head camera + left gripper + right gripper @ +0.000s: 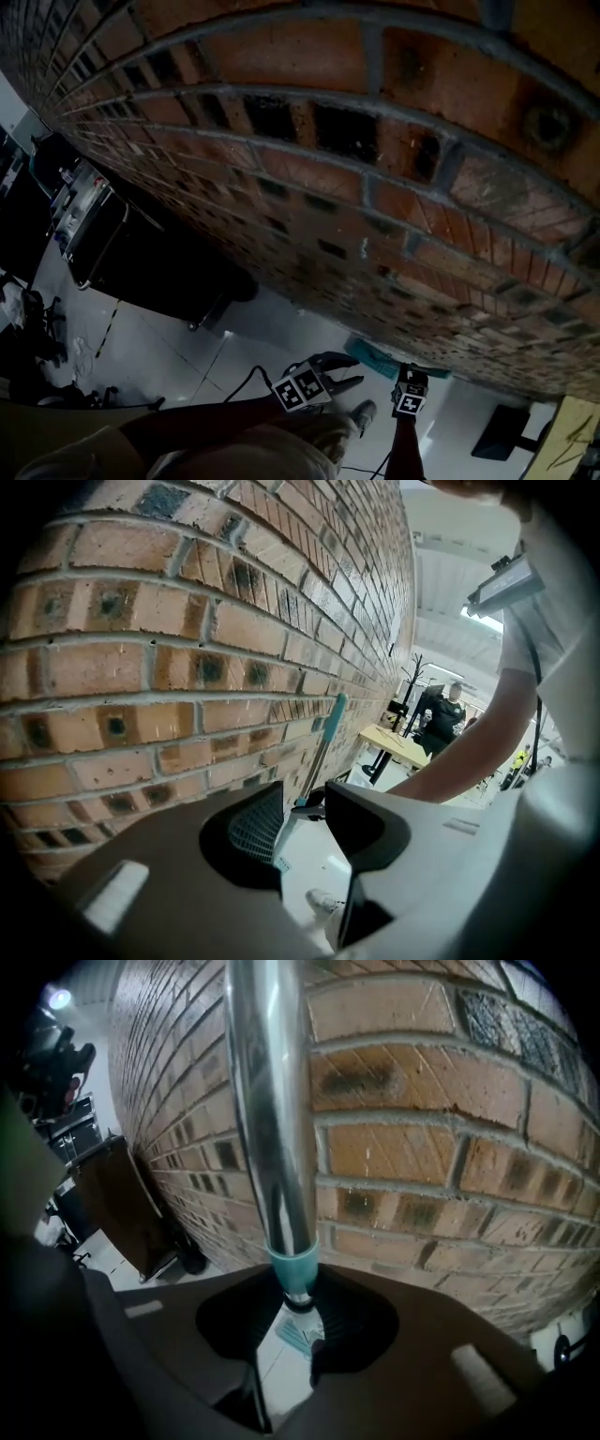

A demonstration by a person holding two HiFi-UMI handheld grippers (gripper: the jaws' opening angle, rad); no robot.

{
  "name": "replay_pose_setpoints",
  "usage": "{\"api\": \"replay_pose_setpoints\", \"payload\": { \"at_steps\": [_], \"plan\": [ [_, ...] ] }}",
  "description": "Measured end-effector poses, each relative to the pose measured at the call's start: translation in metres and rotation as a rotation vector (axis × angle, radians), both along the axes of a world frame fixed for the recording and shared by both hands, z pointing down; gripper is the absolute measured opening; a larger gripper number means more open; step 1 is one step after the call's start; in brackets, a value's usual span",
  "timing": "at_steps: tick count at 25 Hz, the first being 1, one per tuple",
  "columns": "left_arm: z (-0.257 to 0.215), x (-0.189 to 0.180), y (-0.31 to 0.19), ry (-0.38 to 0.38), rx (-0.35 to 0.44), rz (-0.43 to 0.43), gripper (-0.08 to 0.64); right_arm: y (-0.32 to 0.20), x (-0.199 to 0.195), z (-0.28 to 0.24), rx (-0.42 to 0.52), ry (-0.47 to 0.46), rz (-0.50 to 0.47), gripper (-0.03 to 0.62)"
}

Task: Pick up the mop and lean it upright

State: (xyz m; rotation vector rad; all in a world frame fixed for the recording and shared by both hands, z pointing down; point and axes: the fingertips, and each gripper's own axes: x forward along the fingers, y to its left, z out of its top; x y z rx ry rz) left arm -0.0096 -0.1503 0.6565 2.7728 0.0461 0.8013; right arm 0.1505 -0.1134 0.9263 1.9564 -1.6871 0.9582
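The mop stands close to the brick wall (pixel 328 141). Its silver pole (pixel 272 1110) with a teal collar (pixel 292 1265) rises between the jaws of my right gripper (pixel 298 1312), which is shut on it. The teal mop head (pixel 300 1335) lies on the floor beneath, and in the head view the mop head (pixel 389 361) sits at the wall's foot beside the right gripper (pixel 410 389). In the left gripper view the pole (pixel 319 752) slants up to a teal grip (pixel 336 710). My left gripper (pixel 302 817) is open, short of the pole, holding nothing; in the head view this left gripper (pixel 337 373) is left of the mop.
A black wheeled cabinet (pixel 141 253) stands along the wall to the left. A wooden table (pixel 398 742) and a standing person (pixel 441 719) are farther down the wall. A shoe (pixel 361 412) is on the pale floor near the grippers. A dark flat object (pixel 506 431) lies at right.
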Motion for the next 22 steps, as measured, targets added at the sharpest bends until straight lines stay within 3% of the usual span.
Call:
{"api": "replay_pose_setpoints", "payload": {
  "at_steps": [16, 22],
  "plan": [
    [-0.053, -0.012, 0.000, 0.125, 0.017, 0.021, 0.158, 0.020, -0.033, -0.157, 0.131, 0.083, -0.010, 0.104],
    [-0.068, -0.021, -0.002, 0.158, -0.002, 0.009, 0.158, 0.035, -0.047, -0.202, 0.133, 0.081, -0.018, 0.104]
  ]
}}
